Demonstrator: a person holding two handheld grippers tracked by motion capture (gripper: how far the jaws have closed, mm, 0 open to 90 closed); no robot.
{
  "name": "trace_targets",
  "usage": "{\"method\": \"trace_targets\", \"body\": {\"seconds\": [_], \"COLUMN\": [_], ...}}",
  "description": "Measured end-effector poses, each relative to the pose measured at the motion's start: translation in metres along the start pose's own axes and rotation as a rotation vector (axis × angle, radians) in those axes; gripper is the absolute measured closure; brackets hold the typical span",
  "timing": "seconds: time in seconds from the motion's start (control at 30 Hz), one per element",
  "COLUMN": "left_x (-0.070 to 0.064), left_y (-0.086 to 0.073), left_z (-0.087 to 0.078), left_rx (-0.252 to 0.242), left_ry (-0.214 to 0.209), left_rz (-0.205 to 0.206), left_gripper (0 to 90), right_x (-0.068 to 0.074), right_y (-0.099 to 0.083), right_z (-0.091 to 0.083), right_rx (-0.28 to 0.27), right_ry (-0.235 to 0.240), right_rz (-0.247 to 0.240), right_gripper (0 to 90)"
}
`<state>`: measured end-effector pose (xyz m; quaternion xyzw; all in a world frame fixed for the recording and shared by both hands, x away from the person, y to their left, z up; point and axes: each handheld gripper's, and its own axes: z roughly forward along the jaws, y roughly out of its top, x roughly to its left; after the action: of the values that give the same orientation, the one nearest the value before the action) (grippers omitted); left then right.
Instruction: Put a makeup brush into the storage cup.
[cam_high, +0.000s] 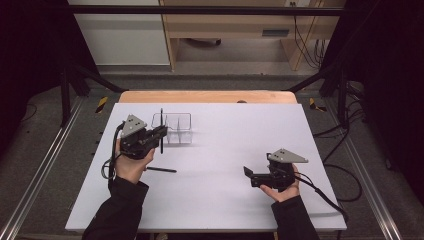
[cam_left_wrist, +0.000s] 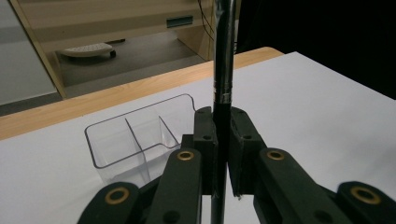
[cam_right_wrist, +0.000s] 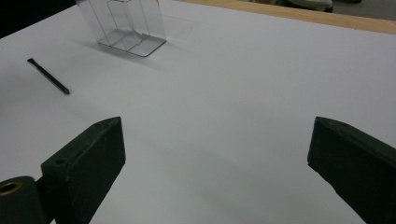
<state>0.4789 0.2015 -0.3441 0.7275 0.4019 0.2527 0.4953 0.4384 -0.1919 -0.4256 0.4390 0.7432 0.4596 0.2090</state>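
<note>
With the left gripper (cam_left_wrist: 222, 154) pinching the pen (cam_left_wrist: 222, 70) upright beside the clear organizer (cam_left_wrist: 140, 140), lowering it straight into a compartment seemed wise, while the right gripper (cam_right_wrist: 217, 163) rested spread.

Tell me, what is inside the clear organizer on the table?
The clear organizer has three compartments, and the visible parts look empty. The left tongs, holding a black pen, cover its nearest corner.

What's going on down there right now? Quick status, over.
Left gripper shut on upright black pen, beside clear plastic divided holder. Right gripper open, nothing between jaws. Second black pen lying on white table.
</note>
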Motion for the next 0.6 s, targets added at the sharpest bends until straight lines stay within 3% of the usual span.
{"method": "trace_targets", "body": {"seconds": [0.6], "left_x": [0.007], "left_y": [0.022], "left_z": [0.02], "left_rx": [0.002], "left_ry": [0.032], "left_rz": [0.019], "left_gripper": [82.5], "right_x": [0.0], "right_y": [0.0], "right_z": [0.0], "right_rx": [0.002], "right_ry": [0.003], "right_rz": [0.005], "right_gripper": [4.5]}}
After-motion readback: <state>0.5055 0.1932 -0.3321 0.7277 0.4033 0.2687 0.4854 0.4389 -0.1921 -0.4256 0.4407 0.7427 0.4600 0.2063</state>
